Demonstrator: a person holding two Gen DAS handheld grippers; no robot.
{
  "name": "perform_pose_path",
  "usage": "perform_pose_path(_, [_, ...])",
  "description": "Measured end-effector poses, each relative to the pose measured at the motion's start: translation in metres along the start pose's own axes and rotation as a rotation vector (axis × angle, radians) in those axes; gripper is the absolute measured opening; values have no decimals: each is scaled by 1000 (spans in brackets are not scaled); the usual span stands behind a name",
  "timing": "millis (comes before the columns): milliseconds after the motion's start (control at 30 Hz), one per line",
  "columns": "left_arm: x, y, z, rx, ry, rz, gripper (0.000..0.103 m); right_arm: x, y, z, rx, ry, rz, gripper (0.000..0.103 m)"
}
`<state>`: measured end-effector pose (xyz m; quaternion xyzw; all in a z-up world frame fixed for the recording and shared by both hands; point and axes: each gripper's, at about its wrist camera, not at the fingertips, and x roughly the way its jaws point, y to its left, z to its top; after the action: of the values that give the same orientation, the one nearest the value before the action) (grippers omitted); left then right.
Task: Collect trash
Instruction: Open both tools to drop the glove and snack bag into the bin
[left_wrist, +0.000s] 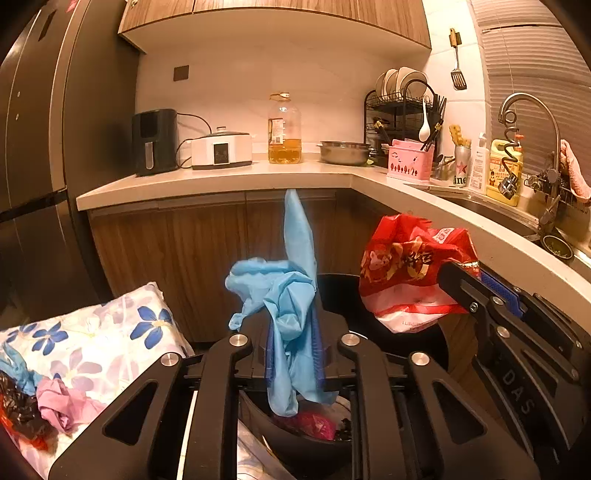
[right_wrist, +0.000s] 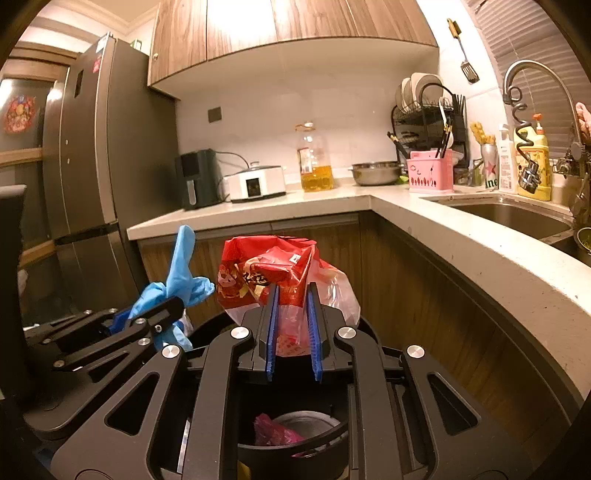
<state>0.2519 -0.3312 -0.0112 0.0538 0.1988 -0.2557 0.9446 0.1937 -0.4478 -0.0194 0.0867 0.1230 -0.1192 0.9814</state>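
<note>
kitchen corner, warm light: a pale countertop runs along the back wall and bends right toward a sink. on it stand a black air fryer, a white cooker, an oil bottle, a steel bowl and a dish rack. a dark fridge fills the left side.

left wrist view: the left gripper is pinched on a blue plastic bag, which is crumpled, with one tail standing up and another hanging below the pads. directly beneath is a black bin holding pink trash. to the left, a floral cloth carries more crumpled bags, pink and dark. at right, the right gripper enters from the side, clamped on a red bag held above the bin's far rim.

right wrist view: the right gripper has its blue pads pressed against the red bag, red print on top, clear plastic lower down. the bin sits below with the pink trash inside. the left gripper is just beside, on the left, closed on the blue bag. the two bags are near each other but apart. countertop and sink lie to the right, fridge to the left.
</note>
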Motion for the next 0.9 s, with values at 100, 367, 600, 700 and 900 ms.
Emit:
perform_pose_path(100, [1,3,-2,-2,4,-4,30,3,-3,0,13,13,-1,20])
perform_pose_path(367, [-2,17,-7,-40,1,49,67,2,-6,-4,22,29,-16,42])
perform_pose_path(600, [-18,34,-18,-78,9,134,86,-9,0,-10,8,32,-18,62])
perform_pose_path(700, [-24,40,-21,-93,17,172,88,-16,3,-10,6,29,-20,69])
perform_pose_path(900, [-47,50,-29,-116,16,227,95,-31,8,-12,7,23,-15,77])
